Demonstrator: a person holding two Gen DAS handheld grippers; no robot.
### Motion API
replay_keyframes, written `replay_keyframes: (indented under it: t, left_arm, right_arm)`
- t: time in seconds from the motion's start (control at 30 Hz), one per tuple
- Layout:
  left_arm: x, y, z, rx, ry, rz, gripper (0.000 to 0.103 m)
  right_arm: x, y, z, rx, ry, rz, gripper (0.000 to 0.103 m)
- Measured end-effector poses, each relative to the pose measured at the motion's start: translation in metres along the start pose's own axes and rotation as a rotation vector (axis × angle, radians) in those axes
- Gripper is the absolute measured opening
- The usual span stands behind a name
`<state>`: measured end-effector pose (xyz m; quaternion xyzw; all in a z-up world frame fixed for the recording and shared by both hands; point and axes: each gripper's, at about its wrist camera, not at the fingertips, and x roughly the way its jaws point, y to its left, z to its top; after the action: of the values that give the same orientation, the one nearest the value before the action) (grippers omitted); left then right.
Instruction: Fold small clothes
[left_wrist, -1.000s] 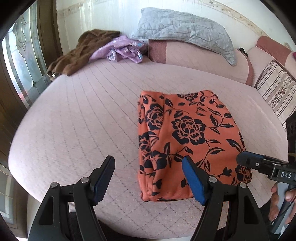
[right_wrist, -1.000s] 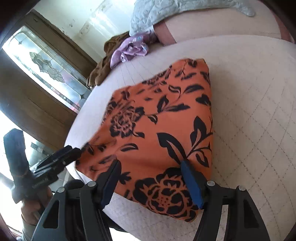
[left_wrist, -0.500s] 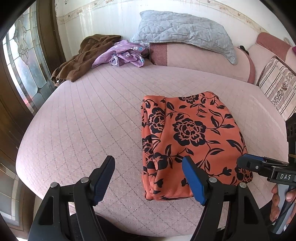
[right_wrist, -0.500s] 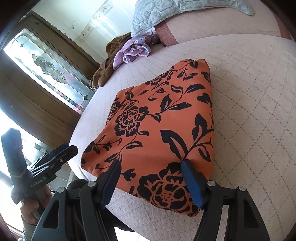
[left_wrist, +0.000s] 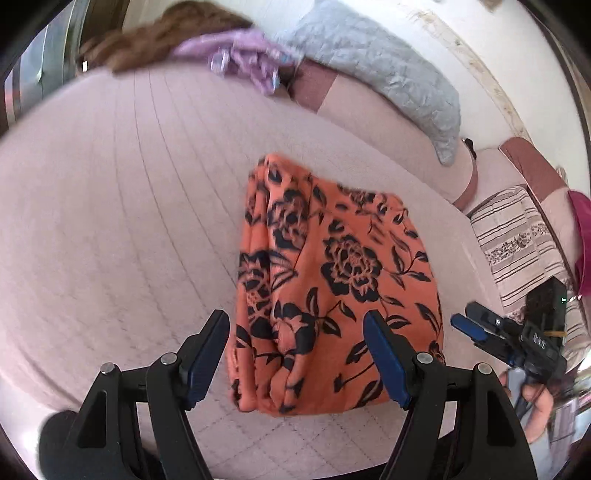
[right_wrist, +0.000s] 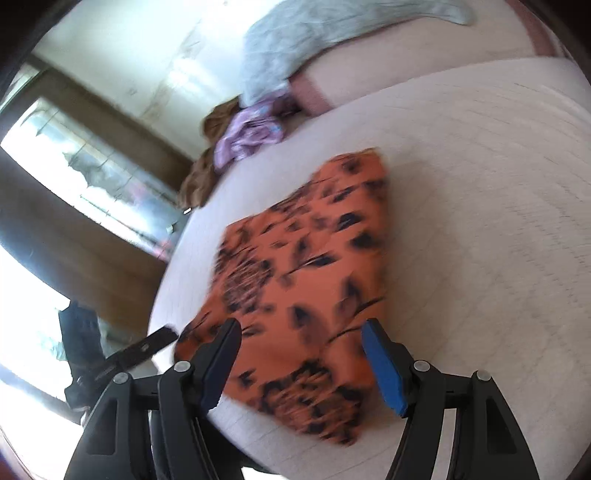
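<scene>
The left gripper (left_wrist: 295, 354) stands wide with jaws closing, nothing pressed between them, straddling the near edge of the garment (left_wrist: 332, 280) at 12 o'clock. The garment lies flat on the bed (left_wrist: 129, 221), long axis running 6 to 12. The right gripper (right_wrist: 301, 360), wide and empty, faces its near right corner, about equally near.

blur: right wrist view smeared, black flower print on folded orange cloth (right_wrist: 306, 280) unreadable | brown garment (left_wrist: 162, 37) & crumpled lilac garment (left_wrist: 243, 59) streaked in left view, shapes unclear | cut off: grey quilted pillow (right_wrist: 295, 44) by top edge | white lettering on right claw (left_wrist: 476, 328) body too small to read
</scene>
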<state>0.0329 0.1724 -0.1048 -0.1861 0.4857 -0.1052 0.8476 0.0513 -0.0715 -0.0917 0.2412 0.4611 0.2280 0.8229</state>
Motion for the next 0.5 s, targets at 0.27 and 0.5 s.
replay_keyframes:
  t: [0.27, 0.5]
  left_arm:
    - [0.026, 0.021, -0.012, -0.066, 0.104, -0.058, 0.031]
    - [0.014, -0.002, 0.029, -0.004, -0.009, -0.125, 0.069]
  right_arm:
    - [0.029, -0.033, 0.006, 0.108, 0.069, 0.021, 0.073]
    - [0.030, -0.037, 0.004, 0.111, 0.074, 0.022, 0.073]
